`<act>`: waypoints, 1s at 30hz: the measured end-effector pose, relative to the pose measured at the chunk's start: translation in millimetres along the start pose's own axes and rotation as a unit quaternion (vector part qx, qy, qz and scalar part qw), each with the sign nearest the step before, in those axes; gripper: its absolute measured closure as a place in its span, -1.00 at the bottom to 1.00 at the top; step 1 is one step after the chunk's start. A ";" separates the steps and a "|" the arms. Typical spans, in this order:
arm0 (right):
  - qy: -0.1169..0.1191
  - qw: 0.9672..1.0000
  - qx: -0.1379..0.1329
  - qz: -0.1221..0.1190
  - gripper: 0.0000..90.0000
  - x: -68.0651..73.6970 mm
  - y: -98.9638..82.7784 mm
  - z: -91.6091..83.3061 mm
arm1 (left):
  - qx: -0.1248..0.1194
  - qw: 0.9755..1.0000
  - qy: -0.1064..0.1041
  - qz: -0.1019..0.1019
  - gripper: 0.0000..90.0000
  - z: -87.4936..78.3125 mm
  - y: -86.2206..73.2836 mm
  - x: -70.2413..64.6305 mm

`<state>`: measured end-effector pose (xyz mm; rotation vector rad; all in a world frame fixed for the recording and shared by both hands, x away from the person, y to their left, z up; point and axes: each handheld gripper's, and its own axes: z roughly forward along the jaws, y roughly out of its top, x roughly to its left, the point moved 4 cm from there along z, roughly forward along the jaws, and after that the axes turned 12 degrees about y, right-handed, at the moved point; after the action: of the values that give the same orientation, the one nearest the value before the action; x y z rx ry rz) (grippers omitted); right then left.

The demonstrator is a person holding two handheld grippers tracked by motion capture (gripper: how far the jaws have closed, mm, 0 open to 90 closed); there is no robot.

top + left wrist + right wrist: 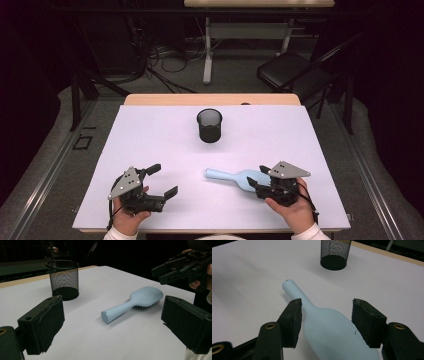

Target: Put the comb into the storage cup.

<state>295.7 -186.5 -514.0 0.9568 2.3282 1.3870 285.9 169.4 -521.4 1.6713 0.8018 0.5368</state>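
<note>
Right gripper (325, 322): fingers (292, 321) half-spread astride the wide head of the pale blue hairbrush (329, 332), pads seemingly not yet pressing; nothing held. Brush laid bristles-down on the worktop (150, 145), handle toward the mesh cup (209, 125). Left gripper (162, 181): spread wide, empty, parked aside.
</note>
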 end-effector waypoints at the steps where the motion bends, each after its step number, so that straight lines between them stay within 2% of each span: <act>1: 0.000 1.000 0.015 -0.010 -0.04 0.1 5.2 2.7 | -0.001 1.000 0.001 0.000 -0.89 0.1 -0.1 -0.1; 4: -0.009 0.999 0.031 -0.018 0.00 0.0 9.1 5.2 | 0.000 1.000 0.002 -0.001 -0.89 0.0 -0.2 0.2; 8: 0.011 0.999 0.042 -0.016 0.19 0.2 14.8 14.8 | 0.001 1.000 0.007 -0.002 -0.89 -0.3 -0.8 0.6; 11: 0.022 0.999 0.048 -0.011 0.23 -0.3 15.8 19.2 | 0.002 1.000 0.009 -0.002 -0.89 -0.6 -1.2 0.9; 12: 0.028 0.998 0.051 -0.011 0.34 -0.2 17.1 22.4 | 0.003 1.000 0.008 -0.001 -0.89 -1.1 -1.3 1.2; 13: 0.028 0.998 0.051 -0.011 0.34 -0.2 17.1 22.4 | 0.003 1.000 0.008 -0.001 -0.89 -1.1 -1.3 1.2; 15: 0.040 0.997 0.059 -0.006 0.51 2.1 19.5 26.1 | 0.003 1.000 0.008 -0.001 -0.88 -1.2 -1.2 1.3; 22: 0.057 0.995 0.081 -0.020 0.81 8.5 26.6 37.5 | 0.003 1.000 0.009 -0.002 -0.88 0.3 -1.2 0.8; 30: 0.074 0.992 0.097 -0.030 0.88 14.9 31.2 51.4 | 0.003 1.000 0.006 -0.001 -0.88 -0.4 -1.2 1.4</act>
<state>324.3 -131.7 -511.9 0.8527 2.6175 1.2665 286.3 170.9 -522.6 1.6734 0.8155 0.5440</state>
